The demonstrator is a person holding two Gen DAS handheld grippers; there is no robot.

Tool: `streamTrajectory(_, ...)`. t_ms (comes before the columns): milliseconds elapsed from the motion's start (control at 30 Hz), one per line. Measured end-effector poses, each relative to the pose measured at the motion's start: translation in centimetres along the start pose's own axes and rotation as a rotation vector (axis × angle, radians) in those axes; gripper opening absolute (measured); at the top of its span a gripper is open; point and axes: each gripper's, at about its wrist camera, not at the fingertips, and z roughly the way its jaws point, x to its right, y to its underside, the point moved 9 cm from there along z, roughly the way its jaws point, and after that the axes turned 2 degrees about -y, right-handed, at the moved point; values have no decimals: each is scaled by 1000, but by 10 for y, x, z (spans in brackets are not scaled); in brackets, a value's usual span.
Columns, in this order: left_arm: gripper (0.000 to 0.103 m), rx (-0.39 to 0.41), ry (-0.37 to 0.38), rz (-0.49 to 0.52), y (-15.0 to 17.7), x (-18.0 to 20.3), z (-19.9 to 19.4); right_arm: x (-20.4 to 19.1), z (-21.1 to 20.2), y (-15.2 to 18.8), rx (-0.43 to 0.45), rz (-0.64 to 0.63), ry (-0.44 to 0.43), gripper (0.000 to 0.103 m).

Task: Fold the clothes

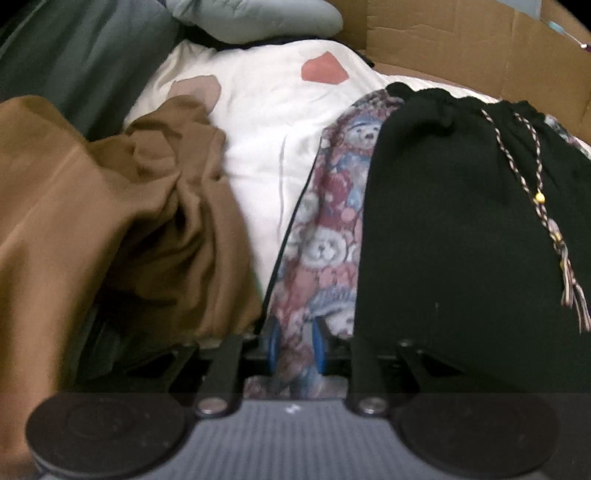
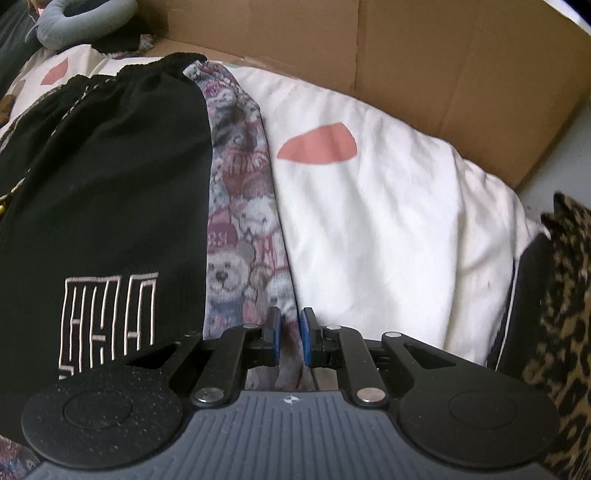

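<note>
A teddy-bear print garment [image 1: 332, 229] lies flat on a white duvet [image 1: 258, 129], with black drawstring shorts [image 1: 461, 221] laid on top of it. My left gripper [image 1: 295, 347] has its blue pads closed on the bear garment's near edge. In the right wrist view the bear garment [image 2: 240, 236] shows beside the black shorts [image 2: 110, 184], which carry a white line logo. My right gripper [image 2: 290, 338] also grips the bear fabric's near edge between its blue pads.
A crumpled brown garment [image 1: 129, 221] lies at the left. A cardboard box wall [image 2: 406, 55] runs along the back. A grey neck pillow [image 1: 258, 18] sits at the far end. A leopard-print cloth [image 2: 561, 295] lies at the right.
</note>
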Motion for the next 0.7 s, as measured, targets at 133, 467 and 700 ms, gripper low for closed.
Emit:
streamTrajectory(133,22,0,-23,5,7,-6,-9,-6,-2,11,-19,-36,2,11)
streamTrajectory(467,30,-31,-65,-24,32,-30,-10,-7,-5,19,-53,-129,98,1)
streamTrajectory(700,27,-34,-112,12,40,-36,-17,-6,-19,19,-18,-20,75,5)
